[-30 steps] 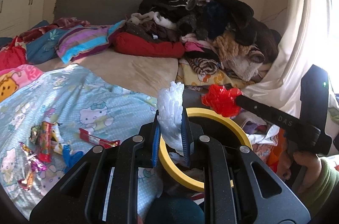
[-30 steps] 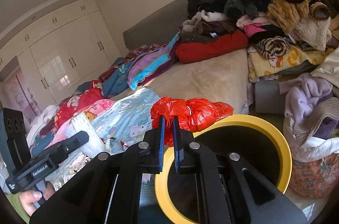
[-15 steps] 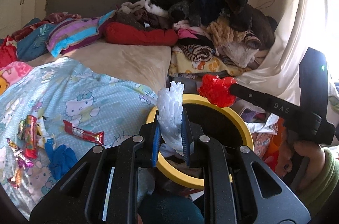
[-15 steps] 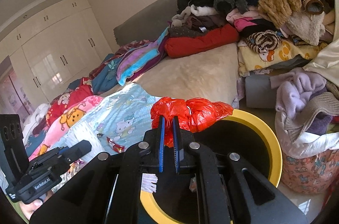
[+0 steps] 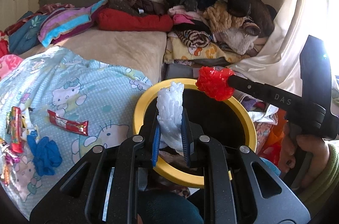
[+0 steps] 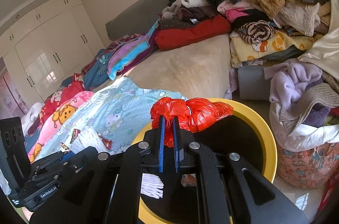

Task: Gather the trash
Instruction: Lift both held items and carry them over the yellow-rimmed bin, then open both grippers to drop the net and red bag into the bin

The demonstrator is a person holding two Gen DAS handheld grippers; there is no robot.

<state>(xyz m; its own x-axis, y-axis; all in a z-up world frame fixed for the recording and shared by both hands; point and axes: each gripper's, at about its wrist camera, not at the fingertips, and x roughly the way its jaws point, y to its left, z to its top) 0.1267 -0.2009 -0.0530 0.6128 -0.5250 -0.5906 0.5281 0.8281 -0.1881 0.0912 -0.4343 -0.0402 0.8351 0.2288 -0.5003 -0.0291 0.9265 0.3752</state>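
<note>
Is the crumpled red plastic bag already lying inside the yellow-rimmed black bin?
No, the crumpled red plastic bag is clamped in the right gripper above the yellow-rimmed black bin.

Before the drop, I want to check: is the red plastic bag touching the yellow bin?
Cannot tell. In both wrist views the red plastic bag, gripped by the right gripper, overlaps the yellow bin's rim; neither shows contact or gap.
</note>
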